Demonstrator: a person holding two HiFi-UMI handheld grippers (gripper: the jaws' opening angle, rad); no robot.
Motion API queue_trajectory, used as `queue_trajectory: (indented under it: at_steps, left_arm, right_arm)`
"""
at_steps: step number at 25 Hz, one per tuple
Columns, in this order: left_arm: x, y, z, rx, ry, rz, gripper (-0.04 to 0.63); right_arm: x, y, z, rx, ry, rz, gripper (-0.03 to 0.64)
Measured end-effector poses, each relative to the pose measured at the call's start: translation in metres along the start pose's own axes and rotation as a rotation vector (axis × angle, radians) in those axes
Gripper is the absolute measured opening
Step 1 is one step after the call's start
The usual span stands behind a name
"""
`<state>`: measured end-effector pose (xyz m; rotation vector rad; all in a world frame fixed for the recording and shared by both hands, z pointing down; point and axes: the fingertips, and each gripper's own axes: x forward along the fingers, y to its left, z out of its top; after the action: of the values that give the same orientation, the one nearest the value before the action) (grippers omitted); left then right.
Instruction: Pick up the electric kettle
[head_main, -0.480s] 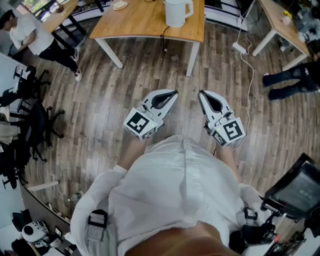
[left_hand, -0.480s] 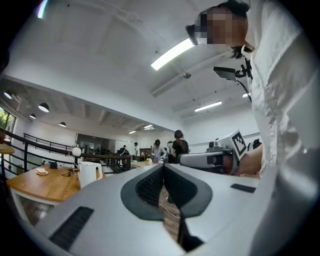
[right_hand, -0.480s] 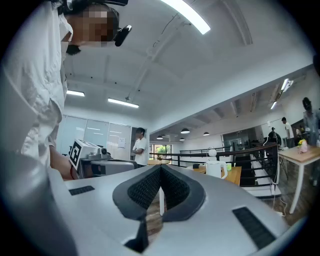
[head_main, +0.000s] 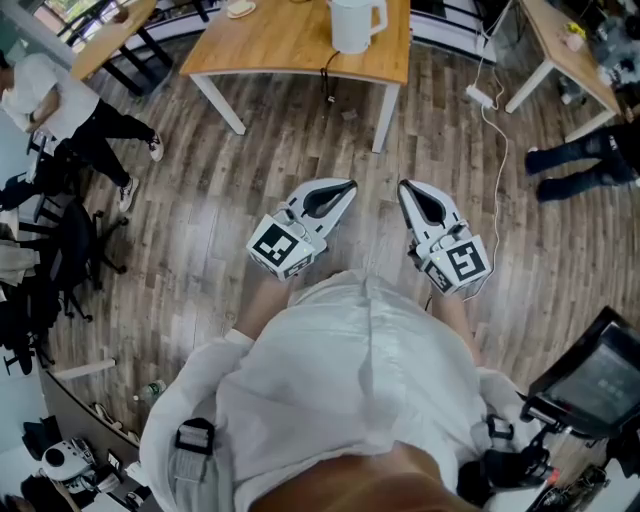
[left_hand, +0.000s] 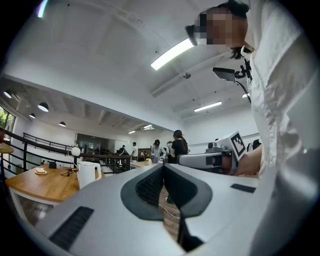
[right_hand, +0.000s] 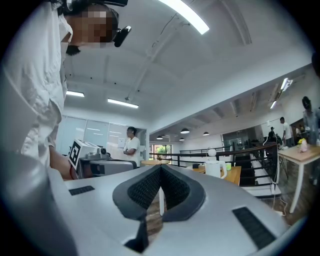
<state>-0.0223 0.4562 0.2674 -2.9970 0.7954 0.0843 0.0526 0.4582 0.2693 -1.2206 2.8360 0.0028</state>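
The white electric kettle (head_main: 355, 22) stands on a wooden table (head_main: 270, 45) at the top of the head view, far ahead of both grippers. My left gripper (head_main: 347, 186) and right gripper (head_main: 404, 187) are held level side by side over the wood floor, close to my body. Both are shut with nothing between the jaws. In the left gripper view the kettle (left_hand: 89, 174) shows small at the left, beyond the closed left gripper (left_hand: 163, 167). In the right gripper view the kettle (right_hand: 216, 169) shows to the right of the closed right gripper (right_hand: 160, 167).
A black cable (head_main: 328, 78) hangs from the kettle's table. A power strip (head_main: 480, 96) and white cord lie on the floor at the right. A person (head_main: 60, 100) is at the upper left near black chairs (head_main: 60, 250); another person's legs (head_main: 585, 160) are at the right.
The person at the upper left has shifted down and to the left in the head view. Both grippers have stayed where they were, shut.
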Motion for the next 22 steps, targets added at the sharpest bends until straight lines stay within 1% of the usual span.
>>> queue_trajectory:
  at_steps: [4,9,14,18,22]
  left_arm:
    - [0.01,0.001,-0.001,0.001,0.011,-0.001,0.006]
    - [0.012,-0.001,-0.004,0.003,0.008,-0.005,0.008]
    - [0.011,-0.003,-0.004,-0.005,0.004,-0.002,0.008]
    - [0.011,-0.005,-0.004,0.0,0.008,-0.005,0.008]
    - [0.016,-0.006,-0.004,-0.005,0.012,0.002,0.008]
  right_arm:
    - [-0.002,-0.01,-0.001,0.007,0.002,-0.001,0.011]
    - [-0.005,-0.012,-0.003,0.008,0.001,-0.003,0.011]
    - [-0.008,-0.011,0.002,0.012,-0.039,0.006,0.011]
    - [-0.009,-0.011,0.001,0.005,-0.039,0.007,0.011]
    - [-0.013,-0.019,0.0,0.027,-0.041,0.003,0.011]
